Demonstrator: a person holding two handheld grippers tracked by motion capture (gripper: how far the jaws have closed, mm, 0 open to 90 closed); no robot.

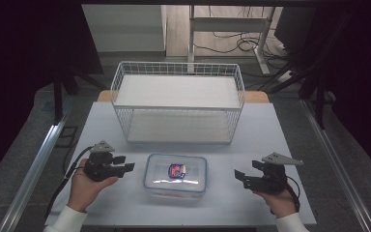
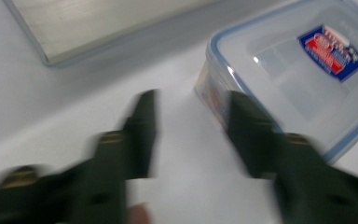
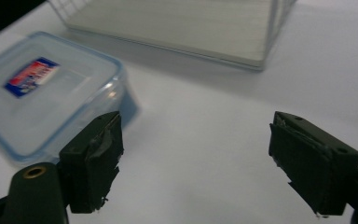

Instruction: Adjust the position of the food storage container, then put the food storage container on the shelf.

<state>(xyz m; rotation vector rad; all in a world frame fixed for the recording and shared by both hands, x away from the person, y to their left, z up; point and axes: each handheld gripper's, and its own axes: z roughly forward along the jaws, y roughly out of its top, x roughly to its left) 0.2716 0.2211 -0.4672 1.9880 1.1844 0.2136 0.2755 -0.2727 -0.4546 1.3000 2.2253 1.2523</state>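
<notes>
High view has the two hands at the near edge of the white table (image 1: 270, 125), and both tools are empty right now. The left gripper (image 1: 123, 163) sits just left of the clear plastic food container (image 1: 176, 175), jaws spread, nothing between them; the left gripper view is smeared with motion blur, but you can still see its jaws standing apart with one tip right by the container's near corner (image 2: 223, 100). The right gripper (image 1: 245, 173) is on the other side, a bit further off from the box, jaws wide open over bare tabletop in the right gripper view. The container itself sits in the near middle of the table between the two grippers, blue-rimmed lid on, with a red and blue sticker (image 1: 177, 169) on top. Beyond it, at the far side, is the white wire basket (image 1: 179, 102), two-tiered with flat shelves, nothing in it that I can see. My guess is the box goes in there. Risk-wise: smooth plastic walls plus narrow jaw tips means a one-sided pinch could make it swivel or slide across the table, and if the two sides lift unevenly it'll tilt and slip out. Could also clip the basket's wire rim on the way in.
</notes>
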